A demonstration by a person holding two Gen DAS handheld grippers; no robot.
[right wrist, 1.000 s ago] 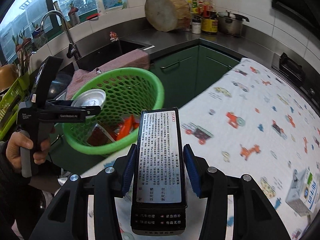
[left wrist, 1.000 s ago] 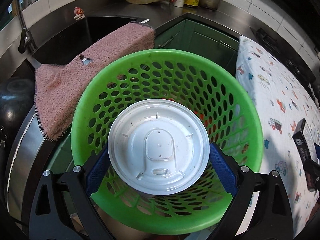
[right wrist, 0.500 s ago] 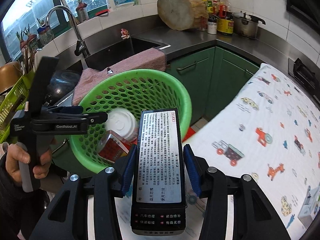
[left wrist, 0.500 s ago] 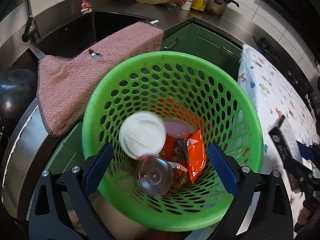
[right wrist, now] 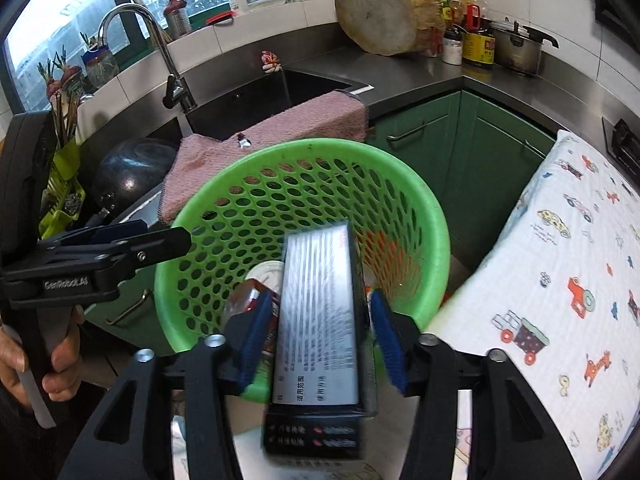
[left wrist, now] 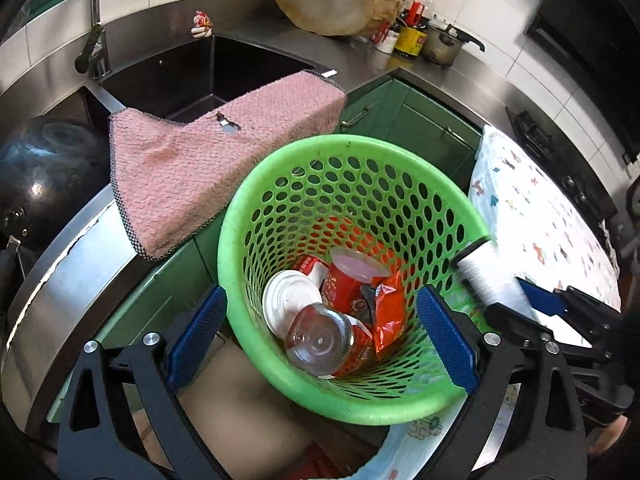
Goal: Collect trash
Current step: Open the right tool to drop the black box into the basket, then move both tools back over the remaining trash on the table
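both right gripper (right wrist: 318, 344) jaws opening, box (right wrist: 318, 320) over basket (right wrist: 436, 236) rim.

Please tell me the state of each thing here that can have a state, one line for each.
Left tongs: open, empty.
Right tongs: opening, pads clear of black box.
Black box: blurred, over green basket.
Green basket: holds trash.
Glass jar: on its side.
Pink towel: draped over sink edge.

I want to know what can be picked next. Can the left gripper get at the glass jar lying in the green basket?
Probably yes. The left gripper is open and empty right above the green basket, and the glass jar lies on top. But the black box between the opening right gripper may drop there.
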